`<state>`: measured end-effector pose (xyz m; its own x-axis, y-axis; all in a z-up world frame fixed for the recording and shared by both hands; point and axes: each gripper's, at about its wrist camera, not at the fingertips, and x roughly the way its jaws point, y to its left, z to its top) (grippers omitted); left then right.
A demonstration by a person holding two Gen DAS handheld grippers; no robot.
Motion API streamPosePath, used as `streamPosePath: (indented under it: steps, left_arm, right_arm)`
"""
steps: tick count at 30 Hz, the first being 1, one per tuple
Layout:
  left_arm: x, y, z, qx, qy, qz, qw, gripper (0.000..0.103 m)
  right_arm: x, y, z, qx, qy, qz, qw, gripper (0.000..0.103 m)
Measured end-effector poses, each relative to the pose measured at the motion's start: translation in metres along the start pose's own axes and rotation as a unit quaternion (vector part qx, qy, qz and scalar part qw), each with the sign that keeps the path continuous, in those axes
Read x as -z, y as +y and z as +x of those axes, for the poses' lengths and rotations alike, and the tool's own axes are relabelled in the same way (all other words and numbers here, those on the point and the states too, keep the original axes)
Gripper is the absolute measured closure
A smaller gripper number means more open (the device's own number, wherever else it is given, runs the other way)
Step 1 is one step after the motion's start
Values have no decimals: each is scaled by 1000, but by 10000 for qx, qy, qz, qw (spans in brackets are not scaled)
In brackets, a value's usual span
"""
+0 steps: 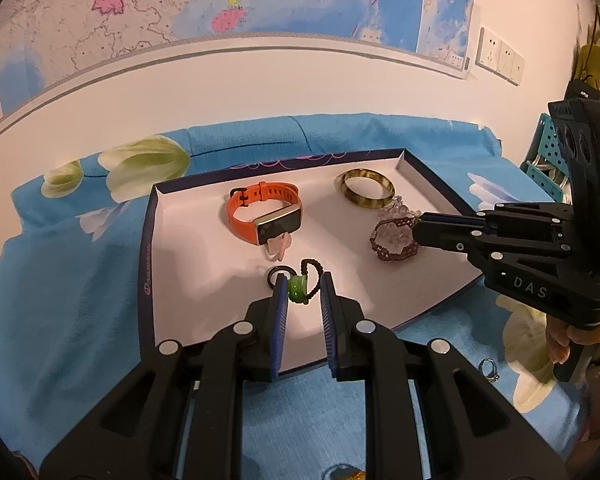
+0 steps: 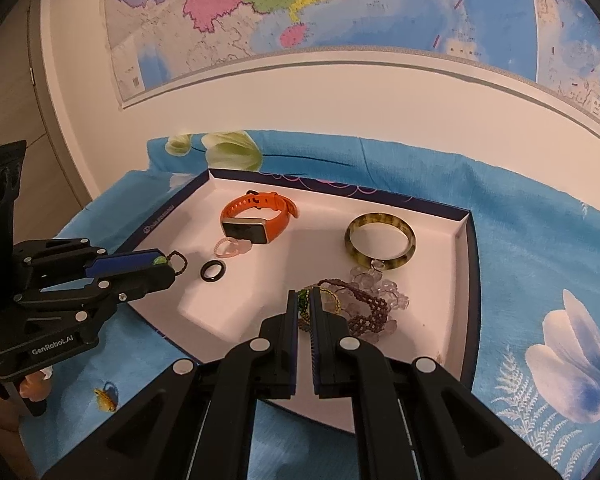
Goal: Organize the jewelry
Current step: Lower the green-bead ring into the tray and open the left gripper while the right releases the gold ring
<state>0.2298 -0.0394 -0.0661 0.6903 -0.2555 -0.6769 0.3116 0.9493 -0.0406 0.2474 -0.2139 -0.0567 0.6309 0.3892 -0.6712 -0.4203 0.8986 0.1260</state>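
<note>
In the left wrist view the left gripper (image 1: pixel 303 294) has its fingers parted around a green bead on a dark beaded cord (image 1: pixel 300 286), which lies on the white floor of the tray (image 1: pixel 148 240) near its near edge; the bead touches the left finger while a gap shows on the right, so I judge the hold not yet made or just let go (which of the two cannot be told). A black ring (image 1: pixel 279 274) sits just left of the bead, a pink ring (image 1: pixel 278 248) beyond it, the orange watch (image 1: pixel 266 212) farther still, and a small silver ring (image 1: pixel 489 370) lies outside the tray on the blue cloth at right. To do this well, centre the bead between the pads before closing, and keep the left pad off the black ring. In the right wrist view the right gripper (image 2: pixel 305 304) has its fingers nearly closed on a small green-beaded piece (image 2: pixel 302 301) at the near left of a tangled heap: a maroon beaded bracelet (image 2: pixel 370 308) and clear crystal beads (image 2: pixel 374 284), just near of the amber bangle (image 2: pixel 380 246). Lift slowly, since neighbouring strands may drag along
</note>
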Motion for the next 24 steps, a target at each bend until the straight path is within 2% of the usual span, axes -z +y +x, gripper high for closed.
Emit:
streamPosePath:
  steps: [24]
  left_arm:
    - [-3,2,21,-87,226,-49,9997,86]
  right_arm:
    - [-3,-4,22,126,262,26,9996,99]
